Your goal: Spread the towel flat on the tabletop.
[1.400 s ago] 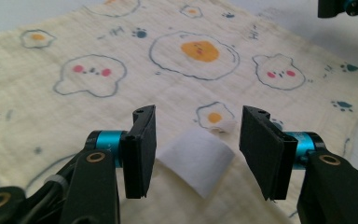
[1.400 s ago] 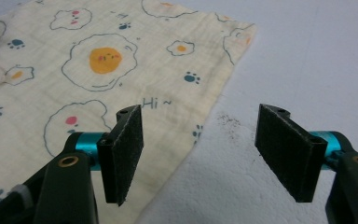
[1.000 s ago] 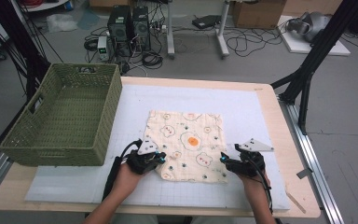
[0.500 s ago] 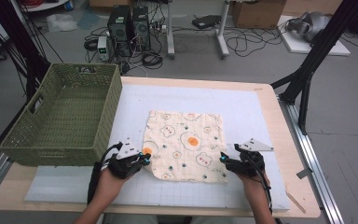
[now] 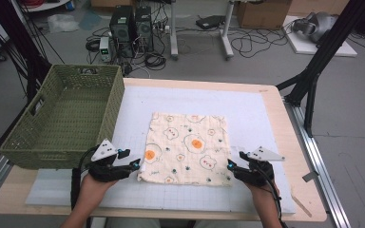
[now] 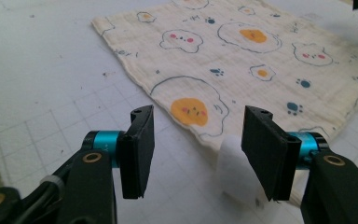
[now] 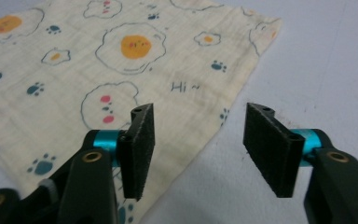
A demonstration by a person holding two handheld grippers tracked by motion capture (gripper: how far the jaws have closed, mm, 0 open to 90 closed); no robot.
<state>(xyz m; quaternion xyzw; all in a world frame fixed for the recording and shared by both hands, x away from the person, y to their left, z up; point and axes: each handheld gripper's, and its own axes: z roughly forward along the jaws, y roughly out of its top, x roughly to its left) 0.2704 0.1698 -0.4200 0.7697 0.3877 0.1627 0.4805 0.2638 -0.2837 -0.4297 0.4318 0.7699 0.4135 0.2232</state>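
Black left claw, flat black pads, teal collars, brass screws, grey three-cornered plate, black cable

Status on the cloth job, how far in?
Early. Done: cloth lies flat and unfolded on the mat. In hand: left hand-held gripper at its near-left corner, jaws just opened, gripping nothing; right hand-held gripper straddles the near-right edge, jaws closing but not yet pinching. Left: grab, probably fold; green basket holds nothing.

A green woven basket sits at the far left of the wooden surface. A white gridded mat covers most of it. Computer towers and cables lie on the floor beyond.
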